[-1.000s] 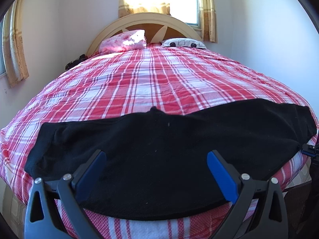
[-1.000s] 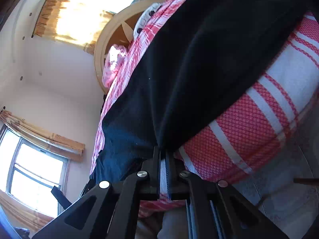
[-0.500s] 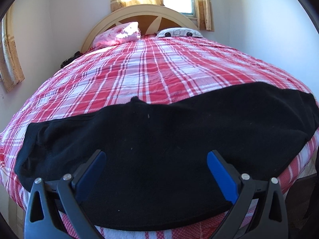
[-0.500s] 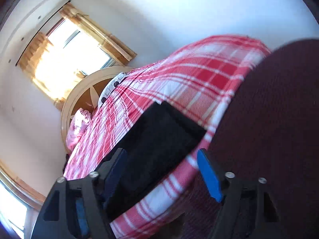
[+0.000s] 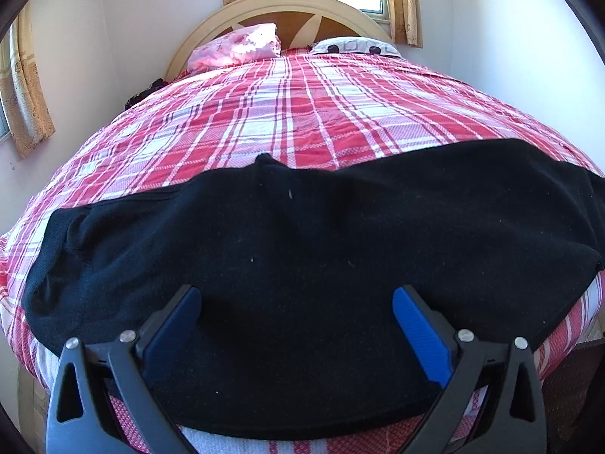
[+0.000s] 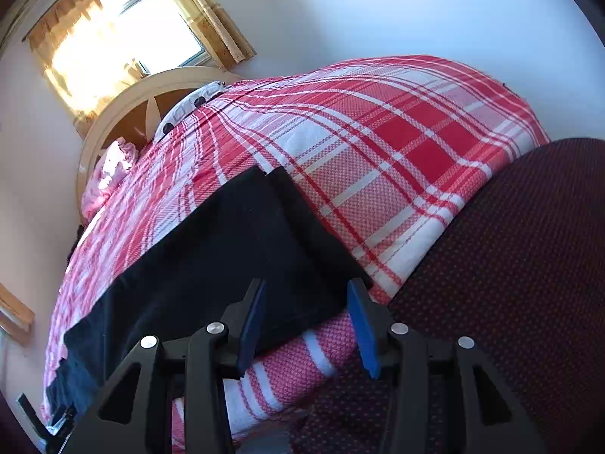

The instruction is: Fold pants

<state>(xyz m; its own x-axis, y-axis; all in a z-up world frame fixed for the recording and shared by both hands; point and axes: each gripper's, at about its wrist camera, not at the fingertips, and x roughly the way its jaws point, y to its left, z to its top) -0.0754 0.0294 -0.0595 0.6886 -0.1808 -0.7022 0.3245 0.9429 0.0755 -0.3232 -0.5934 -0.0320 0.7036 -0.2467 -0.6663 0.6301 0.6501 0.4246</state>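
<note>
The pants [image 5: 302, 265] are black and lie flat, spread sideways across the lower half of the left wrist frame. In the right wrist view they [image 6: 211, 261] run from centre toward lower left.

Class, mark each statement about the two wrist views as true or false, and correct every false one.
1. The black pants lie spread across the near end of the bed. True.
2. The left tool is clamped shut on the pants. False: its blue fingers stand wide apart and grip nothing.
3. The bedcover is plain blue. False: it is a red and white plaid.
4. The right tool is open, at the end of the pants near the bed's edge. True.
5. A pink pillow lies by the headboard. True.
6. The pants hang from the headboard. False: they lie flat on the bedcover, far from it.
</note>
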